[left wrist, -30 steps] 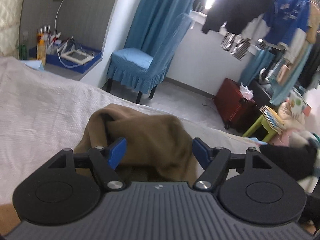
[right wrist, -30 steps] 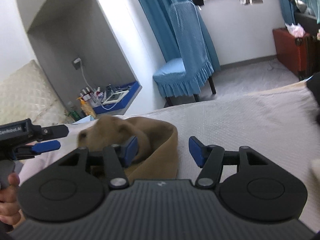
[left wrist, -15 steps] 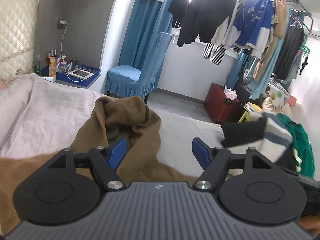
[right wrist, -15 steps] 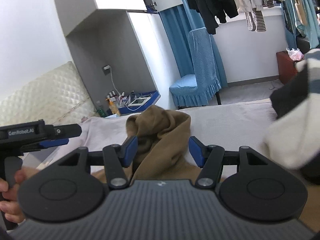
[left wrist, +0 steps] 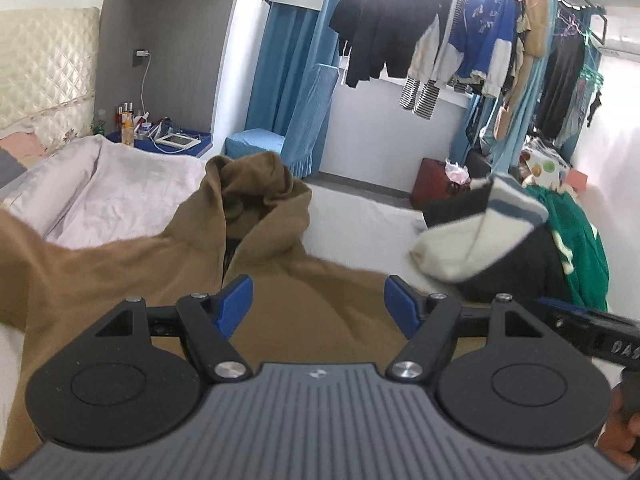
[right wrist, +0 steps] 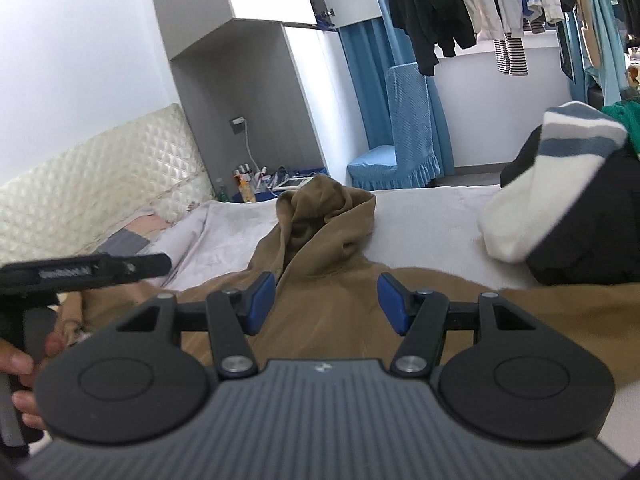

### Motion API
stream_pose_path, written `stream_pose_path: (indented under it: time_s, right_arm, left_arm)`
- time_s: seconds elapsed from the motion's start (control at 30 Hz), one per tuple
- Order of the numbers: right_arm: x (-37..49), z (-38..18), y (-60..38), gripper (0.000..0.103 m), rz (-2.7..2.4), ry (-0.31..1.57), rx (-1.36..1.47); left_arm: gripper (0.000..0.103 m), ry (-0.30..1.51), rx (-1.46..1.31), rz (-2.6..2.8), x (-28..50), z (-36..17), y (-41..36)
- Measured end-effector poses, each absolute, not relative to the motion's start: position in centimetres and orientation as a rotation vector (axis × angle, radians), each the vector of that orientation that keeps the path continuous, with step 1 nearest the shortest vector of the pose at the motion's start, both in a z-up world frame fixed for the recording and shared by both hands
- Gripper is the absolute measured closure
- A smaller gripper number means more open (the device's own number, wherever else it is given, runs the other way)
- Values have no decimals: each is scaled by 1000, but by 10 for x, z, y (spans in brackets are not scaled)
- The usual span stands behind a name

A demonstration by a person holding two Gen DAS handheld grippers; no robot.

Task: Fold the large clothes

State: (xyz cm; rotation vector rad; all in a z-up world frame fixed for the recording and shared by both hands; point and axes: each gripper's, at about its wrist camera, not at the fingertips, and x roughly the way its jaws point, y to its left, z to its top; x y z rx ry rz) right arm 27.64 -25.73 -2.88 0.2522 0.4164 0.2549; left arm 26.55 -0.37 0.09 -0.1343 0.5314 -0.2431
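Note:
A brown hoodie (left wrist: 264, 216) lies spread on the pale bed sheet (left wrist: 120, 196), hood bunched up at the far end and sleeves reaching out to both sides. My left gripper (left wrist: 318, 304) hovers over the hoodie's chest, open, with nothing between its blue pads. In the right wrist view the same hoodie (right wrist: 328, 240) lies below my right gripper (right wrist: 326, 302), which is also open and empty, jaws a little narrower. A hand (right wrist: 24, 364) holding the other tool shows at the left edge there.
A heap of black, white and grey-striped clothes (left wrist: 480, 236) with a green garment (left wrist: 576, 232) sits on the bed's right. Beyond the bed are a blue-covered chair (left wrist: 280, 140), a red suitcase (left wrist: 436, 188), a cluttered bedside shelf (left wrist: 160, 136) and clothes hanging on a rail (left wrist: 440, 40).
Both grippers have drawn back from the hood toward the near edge of the bed. The hoodie's chest and sleeves now show, and the clothes heap has come into view on the right.

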Motion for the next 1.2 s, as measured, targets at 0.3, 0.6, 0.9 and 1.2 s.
stream_pose_path:
  time_s: [0.3,0.6,0.9,1.2]
  right_arm:
    - [218,-43,-311,43,168,392,340]
    - [236,-109,-446,42,-154,434,562]
    - [284,-197,-523,19,-263,450,789]
    - [348,-252,-563,20,-303,353,965]
  left_arm:
    - [26,521,-111,-261,209,-45,-23]
    - [26,587,-221,-229,238,-118,-3]
    - [26,651,-234,-187,261,-160,9]
    - [26,675,-269,-143,284,-178,17]
